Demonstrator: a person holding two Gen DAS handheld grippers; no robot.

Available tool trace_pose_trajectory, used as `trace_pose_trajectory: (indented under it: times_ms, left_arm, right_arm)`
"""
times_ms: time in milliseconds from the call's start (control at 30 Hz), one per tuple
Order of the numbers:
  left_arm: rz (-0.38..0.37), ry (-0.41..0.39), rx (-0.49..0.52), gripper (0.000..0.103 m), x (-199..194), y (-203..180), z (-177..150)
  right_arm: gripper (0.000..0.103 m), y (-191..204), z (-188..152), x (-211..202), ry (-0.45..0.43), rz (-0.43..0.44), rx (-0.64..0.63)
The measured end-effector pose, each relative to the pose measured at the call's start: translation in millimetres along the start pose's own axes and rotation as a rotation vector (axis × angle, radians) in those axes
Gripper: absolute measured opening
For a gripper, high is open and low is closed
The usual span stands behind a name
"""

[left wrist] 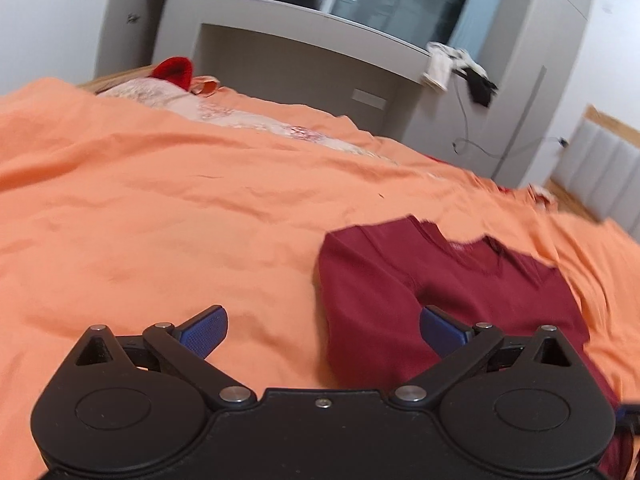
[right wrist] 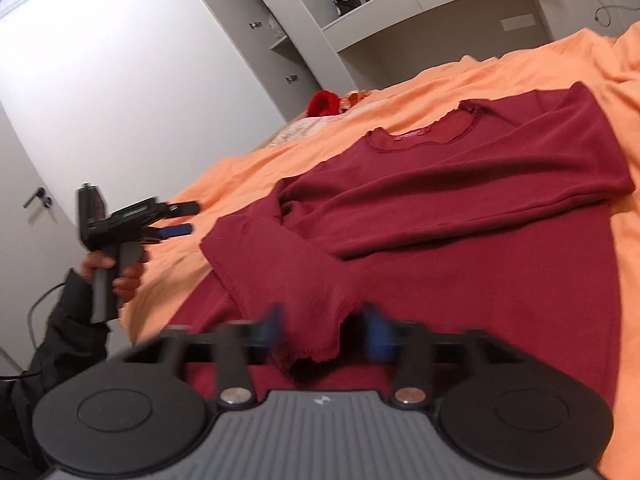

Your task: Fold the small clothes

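A dark red long-sleeved shirt [right wrist: 480, 216] lies on the orange bed sheet [right wrist: 400, 88], both sleeves folded across its front. It also shows in the left wrist view [left wrist: 400, 280], at the right. My left gripper [left wrist: 324, 328] is open and empty, above the sheet at the shirt's left edge; it also shows in the right wrist view [right wrist: 184, 220], held in a hand. My right gripper [right wrist: 324, 332] is blurred, its jaws apart on either side of the cuff [right wrist: 308, 344] of one folded sleeve.
A red item [left wrist: 172, 70] and a pale patterned cloth [left wrist: 224, 114] lie at the far side of the bed. Grey cabinets [left wrist: 304, 64] and a window stand beyond. Clothes [left wrist: 460, 68] hang from a shelf edge. A white door [right wrist: 40, 200] is at left.
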State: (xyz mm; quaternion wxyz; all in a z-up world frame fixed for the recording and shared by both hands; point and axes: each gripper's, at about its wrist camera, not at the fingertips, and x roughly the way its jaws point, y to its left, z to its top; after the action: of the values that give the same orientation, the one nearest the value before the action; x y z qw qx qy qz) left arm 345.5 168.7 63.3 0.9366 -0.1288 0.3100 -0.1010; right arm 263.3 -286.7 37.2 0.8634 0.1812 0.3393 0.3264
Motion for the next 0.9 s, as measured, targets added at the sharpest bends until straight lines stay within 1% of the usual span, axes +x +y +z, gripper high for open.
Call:
trace_pose_trajectory:
  times_ms: [100,133,200,267,333,367,400,433,467,533,600,633,667,700,733,800,867,900]
  left_arm:
    - [0.017,-0.004,-0.025,0.101,25,2,12]
    - [0.021,0.008,-0.029,0.101,35,2,18]
    - [0.016,0.05,-0.013,0.101,58,1,27]
    - [0.013,0.09,0.038,0.101,83,-3,34]
    - [-0.005,0.153,0.068,0.101,111,-3,38]
    - [-0.015,0.188,0.073,0.099,124,-2,39]
    - [-0.025,0.22,0.074,0.097,136,-1,41]
    - [-0.035,0.233,0.069,0.096,144,0,42]
    - [-0.05,0.239,0.059,0.093,150,1,43]
    - [-0.092,0.248,0.036,0.076,159,3,48]
    - [-0.132,0.26,0.027,0.029,164,1,52]
    - [-0.13,0.26,0.036,0.02,165,-2,55]
    - [-0.11,0.254,0.055,0.008,166,-7,59]
    - [-0.084,0.242,0.07,0.007,166,-12,64]
    - [-0.062,0.215,0.082,0.006,162,-18,68]
    - [-0.012,0.112,0.126,0.006,152,-29,78]
    - [0.019,0.002,0.203,0.006,143,-41,87]
    - [0.027,-0.026,0.218,0.006,141,-44,91]
  right_arm:
    - [0.067,-1,0,6,0.016,0.012,-0.022]
    - [0.065,-1,1,7,0.015,0.011,-0.033]
    - [0.057,-2,1,6,0.006,0.014,-0.045]
    - [0.052,-8,0,4,-0.007,0.025,-0.032]
    - [0.046,-17,-1,3,-0.013,0.037,-0.003]
    - [0.043,-21,-2,3,-0.014,0.045,0.01]
    - [0.041,-24,-2,3,-0.014,0.052,0.021]
    - [0.04,-27,-2,4,-0.013,0.058,0.031]
    - [0.04,-29,-2,4,-0.013,0.064,0.036]
    - [0.04,-30,-2,6,-0.013,0.071,0.037]
    - [0.038,-30,-3,7,-0.015,0.073,0.035]
    - [0.037,-30,-4,7,-0.017,0.073,0.034]
    - [0.033,-31,-4,7,-0.02,0.073,0.036]
    - [0.027,-31,-4,7,-0.023,0.074,0.039]
    - [0.025,-30,-4,8,-0.026,0.075,0.042]
    - [0.02,-29,-3,11,-0.035,0.074,0.048]
    - [0.017,-25,0,18,-0.036,0.08,0.059]
    - [0.015,-22,1,22,-0.038,0.082,0.059]
